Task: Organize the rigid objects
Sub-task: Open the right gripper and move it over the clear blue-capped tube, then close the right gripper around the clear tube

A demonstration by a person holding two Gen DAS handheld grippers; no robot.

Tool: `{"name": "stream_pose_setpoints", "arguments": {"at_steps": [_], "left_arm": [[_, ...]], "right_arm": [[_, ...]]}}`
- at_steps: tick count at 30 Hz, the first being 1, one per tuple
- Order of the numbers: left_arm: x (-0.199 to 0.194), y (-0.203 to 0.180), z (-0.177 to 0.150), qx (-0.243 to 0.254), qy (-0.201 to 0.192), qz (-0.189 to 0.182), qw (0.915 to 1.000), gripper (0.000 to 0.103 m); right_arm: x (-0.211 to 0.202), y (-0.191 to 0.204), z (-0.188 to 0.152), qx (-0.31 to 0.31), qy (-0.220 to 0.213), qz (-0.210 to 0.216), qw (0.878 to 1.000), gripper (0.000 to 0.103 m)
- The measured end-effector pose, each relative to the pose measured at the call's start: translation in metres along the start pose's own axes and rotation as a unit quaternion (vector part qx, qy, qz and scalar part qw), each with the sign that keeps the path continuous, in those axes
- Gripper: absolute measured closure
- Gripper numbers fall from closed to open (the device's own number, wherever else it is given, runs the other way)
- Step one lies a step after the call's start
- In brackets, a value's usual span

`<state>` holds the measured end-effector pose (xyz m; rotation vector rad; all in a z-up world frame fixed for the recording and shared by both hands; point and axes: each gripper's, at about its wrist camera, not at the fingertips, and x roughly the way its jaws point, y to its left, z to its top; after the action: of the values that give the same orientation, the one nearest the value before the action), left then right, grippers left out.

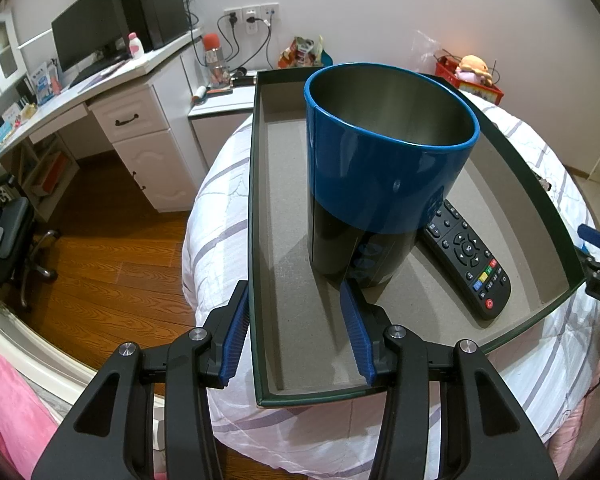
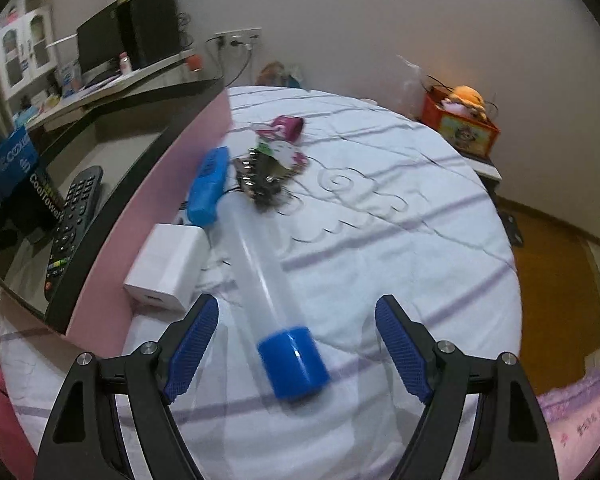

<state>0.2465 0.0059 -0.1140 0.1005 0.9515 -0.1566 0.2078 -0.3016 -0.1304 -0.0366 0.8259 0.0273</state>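
Blue-topped, steel-lined canister (image 1: 384, 168) stands upright in the grey-floored box (image 1: 284, 216) on the bed, a black remote (image 1: 466, 256) lying at its four o'clock. My left jaws (image 1: 296, 308) are spread, straddling the box's near-left wall, one pad beside the canister's base. My right jaws (image 2: 296, 344) gape wide around the blue cap of a clear tube (image 2: 260, 264) lying on the quilt (image 2: 400, 208); a white block (image 2: 166, 268) sits at ten o'clock.
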Motion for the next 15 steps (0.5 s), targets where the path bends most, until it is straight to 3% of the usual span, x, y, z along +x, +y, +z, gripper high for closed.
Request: {"name": "stream_pose_setpoints", "arguments": {"at_steps": [9, 12, 15], "left_arm": [[0.001, 0.001, 0.000, 0.000, 0.000, 0.000, 1.0000, 0.057], [0.001, 0.001, 0.000, 0.000, 0.000, 0.000, 1.0000, 0.057], [0.001, 0.000, 0.000, 0.000, 0.000, 0.001, 1.0000, 0.057]], "right_arm": [[0.011, 0.008, 0.010, -0.022, 0.006, 0.016, 1.000, 0.021], [0.015, 0.010, 0.012, -0.028, 0.013, 0.012, 0.999, 0.031], [0.018, 0.012, 0.014, -0.030, 0.019, 0.011, 0.999, 0.034]]}}
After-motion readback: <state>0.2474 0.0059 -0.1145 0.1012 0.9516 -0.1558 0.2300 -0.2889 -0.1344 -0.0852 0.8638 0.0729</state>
